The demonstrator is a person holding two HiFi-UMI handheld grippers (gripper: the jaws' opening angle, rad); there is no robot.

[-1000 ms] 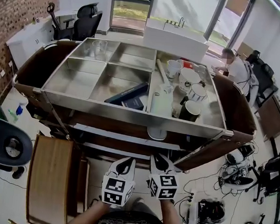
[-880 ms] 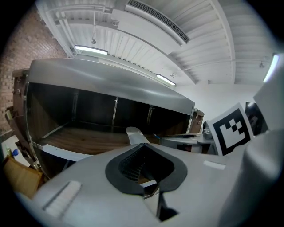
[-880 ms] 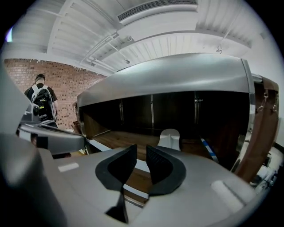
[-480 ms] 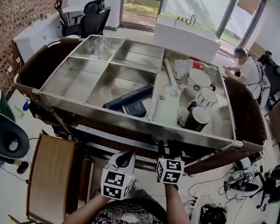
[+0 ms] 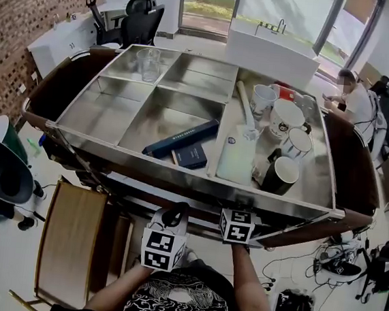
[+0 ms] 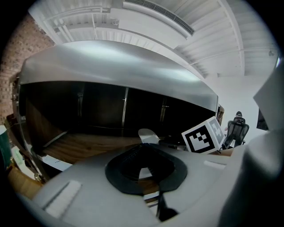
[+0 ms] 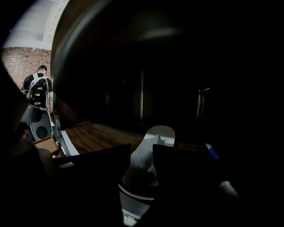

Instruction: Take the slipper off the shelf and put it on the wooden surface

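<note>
Right gripper (image 7: 141, 150), jaws opening, has the white slipper (image 7: 143, 170) between them; it looks light, soft and floppy, best pinched across its upper.

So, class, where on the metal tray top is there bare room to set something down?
Front-left compartment, beside the dark box, and back-middle compartment, right of the glass, are bare. The right section is crowded with mugs and a white board.

cloth, wood and steel
we see the slipper (image 7: 143, 170) in white ribbed cloth, matt; the shelf (image 7: 95, 133) under it in dark grained wood; the tray (image 5: 99, 115) in brushed metal with a dull sheen; the mugs (image 5: 285, 117) glazed and glossy.
</note>
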